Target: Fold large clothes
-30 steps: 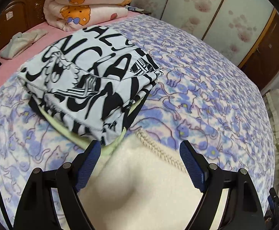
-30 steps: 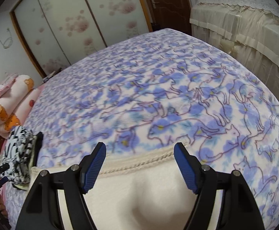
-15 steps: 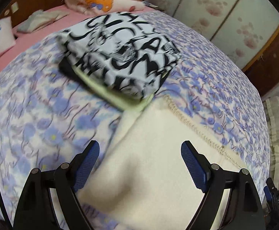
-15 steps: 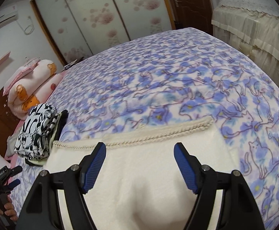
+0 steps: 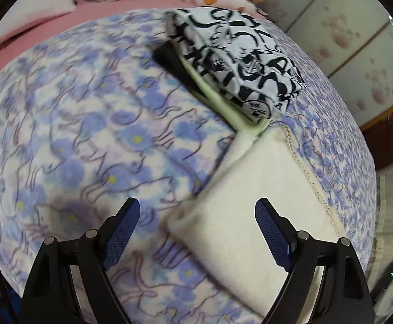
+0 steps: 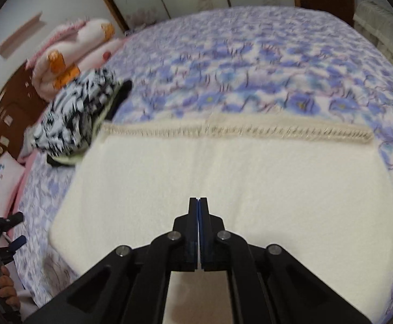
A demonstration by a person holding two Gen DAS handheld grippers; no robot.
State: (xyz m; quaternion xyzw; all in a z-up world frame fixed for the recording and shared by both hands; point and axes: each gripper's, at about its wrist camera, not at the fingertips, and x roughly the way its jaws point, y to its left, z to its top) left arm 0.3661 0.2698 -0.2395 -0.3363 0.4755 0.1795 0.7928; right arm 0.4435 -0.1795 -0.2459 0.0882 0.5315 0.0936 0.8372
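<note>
Grippers first: right gripper has just snapped its jaws together over the cream garment, nothing visibly pinched between them. Left gripper is spread wide, straddling the garment's near-left corner without touching it. Garment lies flat on the floral bedspread as a tidy multi-layer rectangle, so I'd judge it mostly folded; maybe one more fold or a stack move left. Long axis runs left-right in right wrist view, braided hem along the far edge. Far-left corner butts against the folded pile.

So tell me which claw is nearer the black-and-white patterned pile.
Left. The left claw hangs open beside the cream garment's corner, toward the patterned pile. The right claw, shut, sits mid-garment, farther off.
</note>
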